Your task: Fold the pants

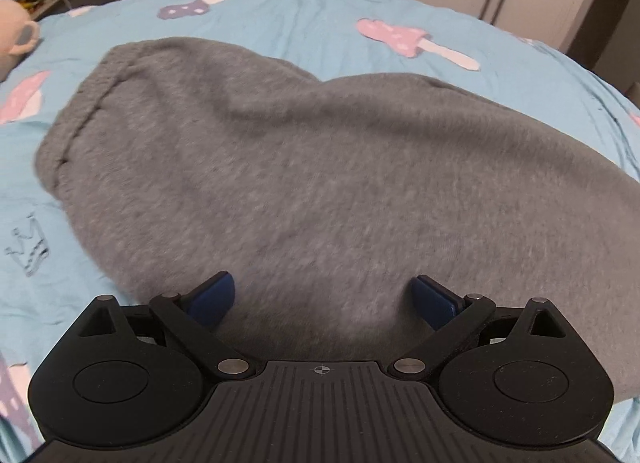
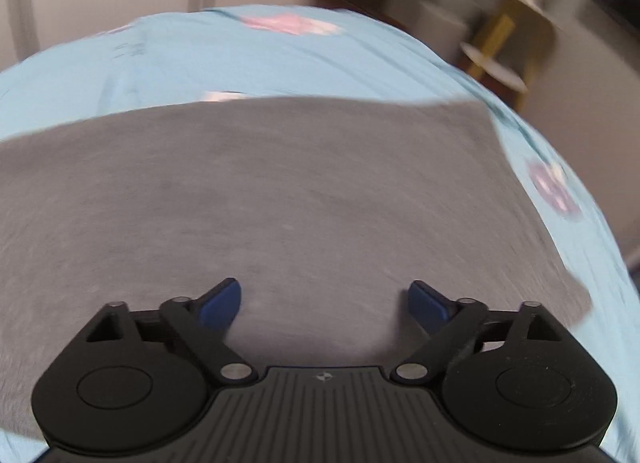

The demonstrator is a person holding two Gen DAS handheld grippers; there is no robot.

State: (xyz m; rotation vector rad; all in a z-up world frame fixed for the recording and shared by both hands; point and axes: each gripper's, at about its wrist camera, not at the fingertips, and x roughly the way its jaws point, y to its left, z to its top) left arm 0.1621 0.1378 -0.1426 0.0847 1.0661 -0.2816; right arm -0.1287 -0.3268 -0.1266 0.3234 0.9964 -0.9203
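Grey sweatpants (image 1: 304,183) spread flat across the middle of a light blue mushroom-print bedsheet (image 1: 304,15), ribbed waistband (image 1: 76,115) toward the left edge of the bed, legs running off toward the right edge, apparently already laid one over the other along their length, though not certain from these views. Left gripper (image 1: 323,299) hovering just above the near edge of the fabric by the seat, jaws spread wide, blue pads (image 1: 218,295) empty. Right gripper (image 2: 324,301) likewise spread and empty above the leg section (image 2: 280,191), with the hem end (image 2: 492,119) lying near the right edge of the bed; that view blurred, so detail is limited. Probably about to take hold for the next crosswise fold. Best done by lowering both sets of pads onto the near edge together, pinching through every layer rather than only the top one, lifting evenly, and carrying the hem end toward the waistband so the edges line up without dragging the sheet. Soft fleece likely to bunch if grabbed too far in from the edge. A pale mug (image 1: 20,35) at the far left corner, well apart from the work.
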